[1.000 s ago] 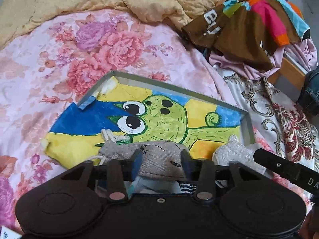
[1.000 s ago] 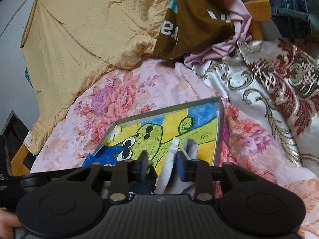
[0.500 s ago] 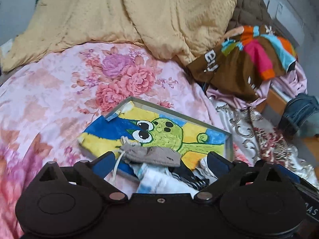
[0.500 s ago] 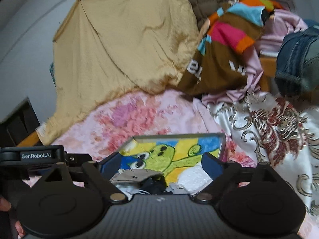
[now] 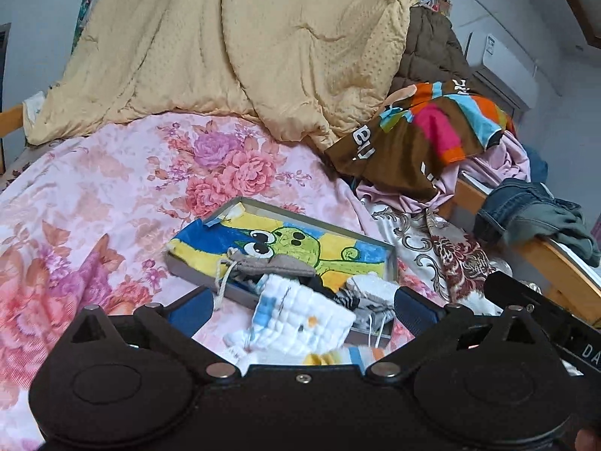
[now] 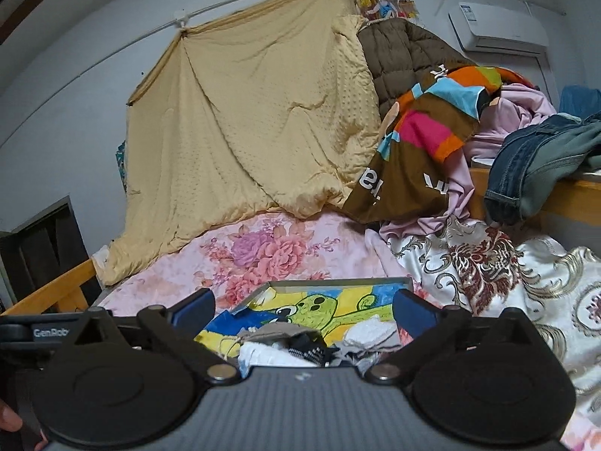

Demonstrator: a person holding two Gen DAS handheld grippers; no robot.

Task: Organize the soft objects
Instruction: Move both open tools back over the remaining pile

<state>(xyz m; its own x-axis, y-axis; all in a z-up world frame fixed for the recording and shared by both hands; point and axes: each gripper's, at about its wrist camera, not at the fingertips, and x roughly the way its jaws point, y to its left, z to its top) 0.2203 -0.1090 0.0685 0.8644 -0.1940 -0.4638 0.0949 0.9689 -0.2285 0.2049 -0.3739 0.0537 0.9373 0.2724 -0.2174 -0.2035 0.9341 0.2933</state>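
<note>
A shallow grey tray (image 5: 233, 206) with a green frog picture lies on the floral bedsheet. Piled at its near end are a grey drawstring pouch (image 5: 270, 265), a white quilted cloth (image 5: 304, 315), a white fluffy piece (image 5: 372, 285) and a striped sock (image 5: 349, 298). My left gripper (image 5: 302, 310) hovers short of the pile, its jaws opening wide and gripping nothing. My right gripper (image 6: 304, 308) hangs over the tray's (image 6: 338, 281) near end, jaws also opening, clear of the pouch (image 6: 270, 330) and the fluffy piece (image 6: 370, 332).
A yellow quilt (image 5: 244, 56) drapes over the far end of the bed. A brown multicoloured garment (image 5: 420, 139), pink clothes and jeans (image 5: 526, 210) are heaped at the right by a wooden rail (image 5: 556, 263). A patterned satin cloth (image 6: 488, 274) lies right of the tray.
The left gripper let go of the grey pouch and the right let go of the white fluffy piece. Both opened wide and drew back and up from the tray.
</note>
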